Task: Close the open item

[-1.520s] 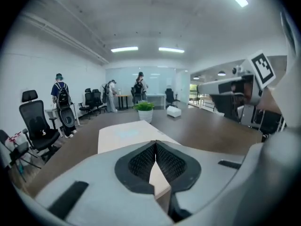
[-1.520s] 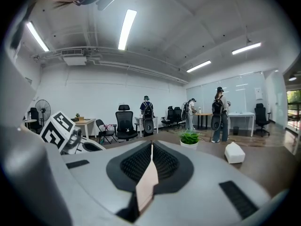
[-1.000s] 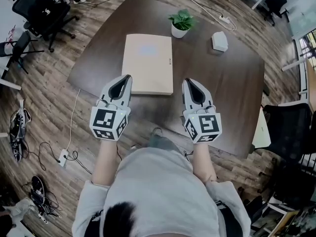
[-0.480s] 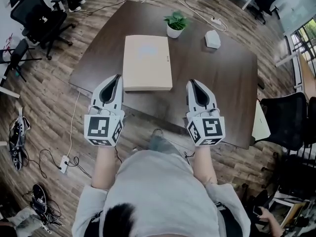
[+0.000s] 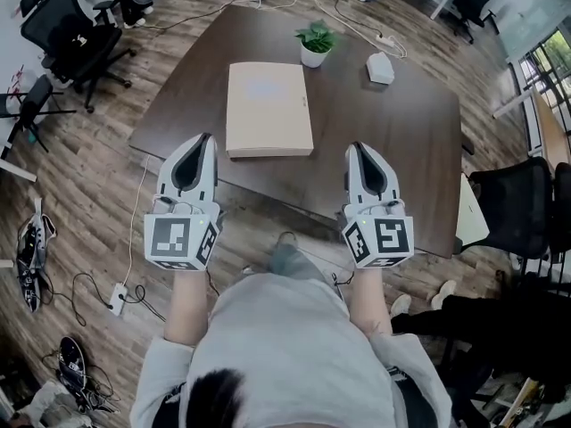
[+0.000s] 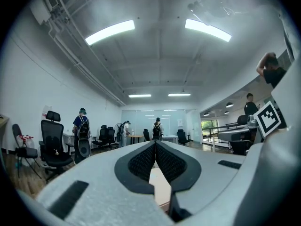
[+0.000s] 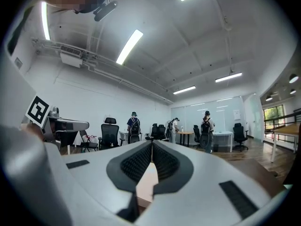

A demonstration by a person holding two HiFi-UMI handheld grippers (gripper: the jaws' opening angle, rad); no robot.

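Note:
A flat tan box lies shut on the dark table, toward its left side. My left gripper hangs near the table's front left edge, just below the box's near left corner, jaws shut with nothing in them. My right gripper hovers over the table's front edge to the right of the box, also shut and empty. In the left gripper view the left gripper shows its pads meeting, with a sliver of the box below. The right gripper view shows the right gripper likewise shut, the box peeking beneath.
A small potted plant and a white device stand at the table's far side. Office chairs stand at the left, another chair at the right. Cables and a power strip lie on the wooden floor. People stand far off in the room.
Both grippers have drawn back from the box toward the person and risen, staying shut. The box now lies clear of them.

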